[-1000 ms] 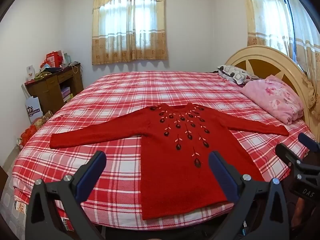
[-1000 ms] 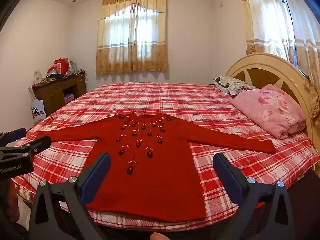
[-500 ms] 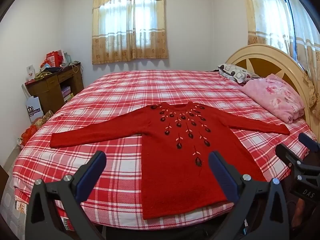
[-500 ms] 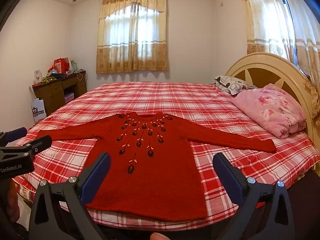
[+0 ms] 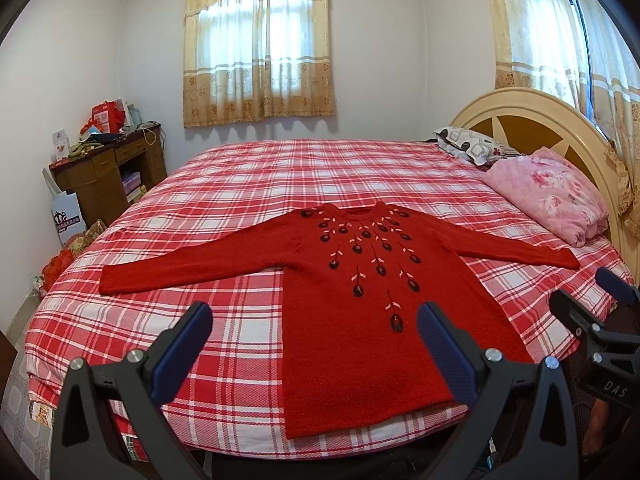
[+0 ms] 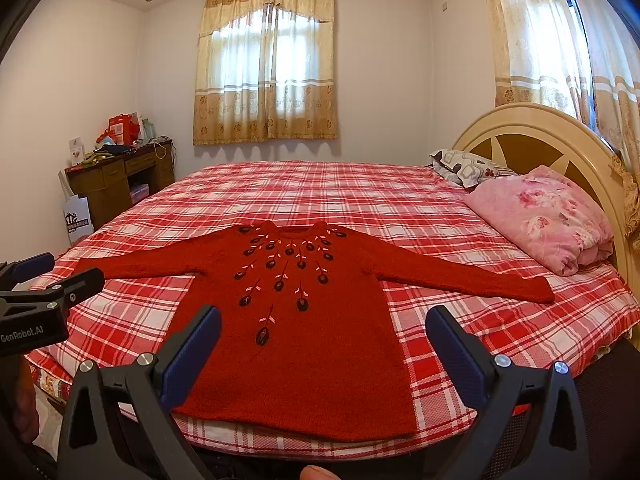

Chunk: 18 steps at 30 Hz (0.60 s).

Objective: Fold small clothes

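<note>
A red knitted sweater (image 5: 360,320) (image 6: 296,340) with dark embroidered flowers lies flat and face up on the bed, both sleeves spread out sideways and its hem at the near edge. My left gripper (image 5: 314,322) hovers open in front of the hem, touching nothing. My right gripper (image 6: 324,326) is open too, held off the near edge over the sweater's lower body. Each gripper shows in the other's view: the right gripper (image 5: 592,308) at the right edge, the left gripper (image 6: 52,276) at the left edge.
The bed (image 5: 224,208) carries a red and white checked sheet. A pink folded quilt (image 5: 552,196) and a patterned pillow (image 5: 468,148) lie by the cream headboard (image 5: 532,116) at right. A cluttered wooden desk (image 5: 108,168) stands at the left wall.
Both views have drifted very slightly; the sweater lies as it did and both grippers stay open.
</note>
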Tool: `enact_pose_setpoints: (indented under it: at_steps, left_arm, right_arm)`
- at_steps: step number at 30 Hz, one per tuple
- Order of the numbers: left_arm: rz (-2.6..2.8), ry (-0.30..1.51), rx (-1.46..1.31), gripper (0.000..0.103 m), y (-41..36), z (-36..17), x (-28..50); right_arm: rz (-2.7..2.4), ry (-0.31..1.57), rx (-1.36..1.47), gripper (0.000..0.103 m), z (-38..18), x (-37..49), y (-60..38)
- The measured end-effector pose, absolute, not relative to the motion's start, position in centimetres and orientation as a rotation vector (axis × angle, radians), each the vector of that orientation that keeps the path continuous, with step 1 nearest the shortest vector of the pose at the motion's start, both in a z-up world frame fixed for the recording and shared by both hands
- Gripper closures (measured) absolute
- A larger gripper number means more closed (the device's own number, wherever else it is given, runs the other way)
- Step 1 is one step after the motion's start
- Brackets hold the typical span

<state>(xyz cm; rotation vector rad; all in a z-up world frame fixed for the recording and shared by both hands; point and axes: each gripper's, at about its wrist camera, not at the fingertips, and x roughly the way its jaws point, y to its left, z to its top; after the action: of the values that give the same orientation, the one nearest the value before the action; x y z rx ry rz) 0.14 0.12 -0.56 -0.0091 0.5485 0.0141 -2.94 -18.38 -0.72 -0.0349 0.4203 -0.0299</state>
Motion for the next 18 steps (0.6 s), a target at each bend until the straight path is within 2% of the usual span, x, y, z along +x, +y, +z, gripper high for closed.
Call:
enact_pose_setpoints:
  at_steps: [18]
  left_arm:
    - [0.012,0.551,-0.011,0.000,0.04,-0.76,0.24]
  right_arm:
    - [-0.028,0.424,-0.032,0.001,-1.05,-2.89,-18.15]
